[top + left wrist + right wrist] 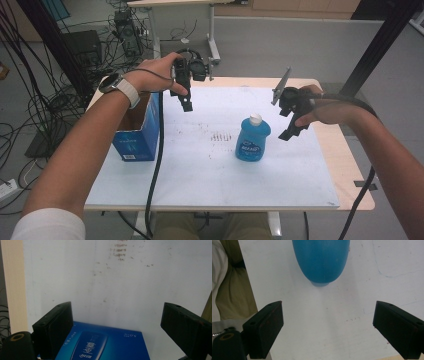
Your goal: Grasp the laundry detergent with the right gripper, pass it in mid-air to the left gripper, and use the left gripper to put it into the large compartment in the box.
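My left tongs (186,102) stand wide open and hold nothing, hanging over the blue box (137,135) at the worktop's (210,185) left edge. My right tongs (290,131) are wide open too, empty. The blue bottle (252,139), white-capped, stands upright mid-worktop, just beside the right tongs and apart from them, well clear of the left.

High view sat above the person's side, looking forward and down over the whole tabletop (200,170). Left gripper view looked down close above the blue box (105,345); right gripper view close above the blue bottle (322,260). Both things also showed in the high view.
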